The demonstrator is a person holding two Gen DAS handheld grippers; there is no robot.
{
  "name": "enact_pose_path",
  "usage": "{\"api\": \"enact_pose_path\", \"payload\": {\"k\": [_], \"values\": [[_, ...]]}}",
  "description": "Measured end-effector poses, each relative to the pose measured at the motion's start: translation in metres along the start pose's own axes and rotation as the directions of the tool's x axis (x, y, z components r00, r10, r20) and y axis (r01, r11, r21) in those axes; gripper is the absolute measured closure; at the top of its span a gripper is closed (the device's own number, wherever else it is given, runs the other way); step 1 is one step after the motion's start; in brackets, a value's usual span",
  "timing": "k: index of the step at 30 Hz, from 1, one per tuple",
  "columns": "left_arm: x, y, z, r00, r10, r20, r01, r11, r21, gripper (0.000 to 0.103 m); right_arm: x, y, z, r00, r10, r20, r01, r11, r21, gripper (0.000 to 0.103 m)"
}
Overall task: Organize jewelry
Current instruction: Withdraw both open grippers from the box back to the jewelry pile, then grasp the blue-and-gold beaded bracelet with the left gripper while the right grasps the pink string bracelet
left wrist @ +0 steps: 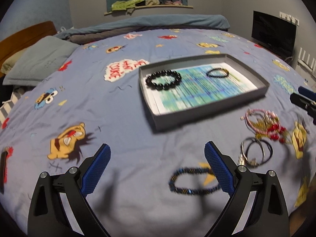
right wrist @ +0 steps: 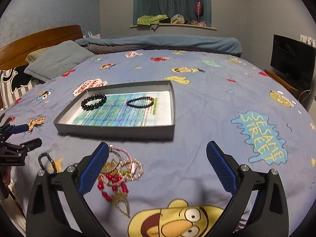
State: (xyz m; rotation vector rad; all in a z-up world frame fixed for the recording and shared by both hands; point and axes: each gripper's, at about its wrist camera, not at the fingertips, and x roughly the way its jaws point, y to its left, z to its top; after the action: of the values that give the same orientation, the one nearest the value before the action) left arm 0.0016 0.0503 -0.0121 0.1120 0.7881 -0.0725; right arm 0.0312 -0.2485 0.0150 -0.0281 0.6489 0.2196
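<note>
A grey tray (left wrist: 209,111) (right wrist: 110,129) lies on the bed with a big black bead bracelet (left wrist: 163,80) (right wrist: 94,102) and a thin black bracelet (left wrist: 217,73) (right wrist: 140,102) in it. My left gripper (left wrist: 158,156) is open and empty above the sheet, with a dark blue beaded bracelet (left wrist: 194,181) (right wrist: 45,161) just by its right finger. My right gripper (right wrist: 158,158) is open and empty; a tangled pile of pink, gold and red jewelry (right wrist: 118,171) (left wrist: 266,125) lies by its left finger. Dark bangles (left wrist: 254,153) lie beside the pile.
The bed has a blue cartoon sheet (right wrist: 207,102), pillows (right wrist: 57,61) at the left and a rolled blanket (right wrist: 158,42) at the far end. A TV (right wrist: 292,59) stands at the right. The other gripper shows at each view's edge (left wrist: 304,100) (right wrist: 17,148).
</note>
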Motion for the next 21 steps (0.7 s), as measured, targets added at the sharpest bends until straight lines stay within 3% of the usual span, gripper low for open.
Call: {"api": "enact_pose_path", "payload": {"k": [4,12,13,15,16,18,19,21], "values": [[-0.005,-0.004,-0.011,1.000,0.009,-0.004,-0.009,1.000,0.015,0.008,-0.001,0.000,-0.009,1.000,0.016,-0.024,-0.016,1.000,0.001,0.006],[-0.002,-0.005,-0.031,0.994,-0.061,-0.088,0.060,0.998,-0.012,0.008,0.005,0.014,-0.018,0.997,0.054,-0.057,-0.057,0.997,-0.044,0.009],[-0.001,-0.005,-0.032,0.993,-0.067,-0.092,0.066,0.998,-0.012,0.008,0.006,0.016,-0.017,0.996,0.057,-0.064,-0.060,0.997,-0.050,0.013],[-0.003,-0.007,-0.035,0.992,-0.080,-0.096,0.080,0.997,-0.002,0.010,0.009,0.020,-0.018,0.994,0.063,-0.085,-0.068,0.996,-0.063,0.032],[-0.003,-0.008,-0.036,0.992,-0.078,-0.094,0.079,0.997,0.006,0.010,0.011,0.022,-0.019,0.993,0.064,-0.098,-0.071,0.995,-0.069,0.036],[-0.006,-0.008,-0.037,0.994,-0.075,-0.085,0.077,0.997,0.020,0.012,0.014,0.026,-0.021,0.990,0.074,-0.119,-0.084,0.993,-0.080,0.054],[-0.007,-0.008,-0.037,0.994,-0.077,-0.084,0.079,0.997,0.023,0.014,0.016,0.027,-0.021,0.989,0.075,-0.124,-0.086,0.993,-0.082,0.058],[-0.006,-0.007,-0.037,0.992,-0.088,-0.092,0.090,0.996,0.027,0.035,0.018,0.026,-0.020,0.990,0.072,-0.125,-0.082,0.994,-0.076,0.073]]}}
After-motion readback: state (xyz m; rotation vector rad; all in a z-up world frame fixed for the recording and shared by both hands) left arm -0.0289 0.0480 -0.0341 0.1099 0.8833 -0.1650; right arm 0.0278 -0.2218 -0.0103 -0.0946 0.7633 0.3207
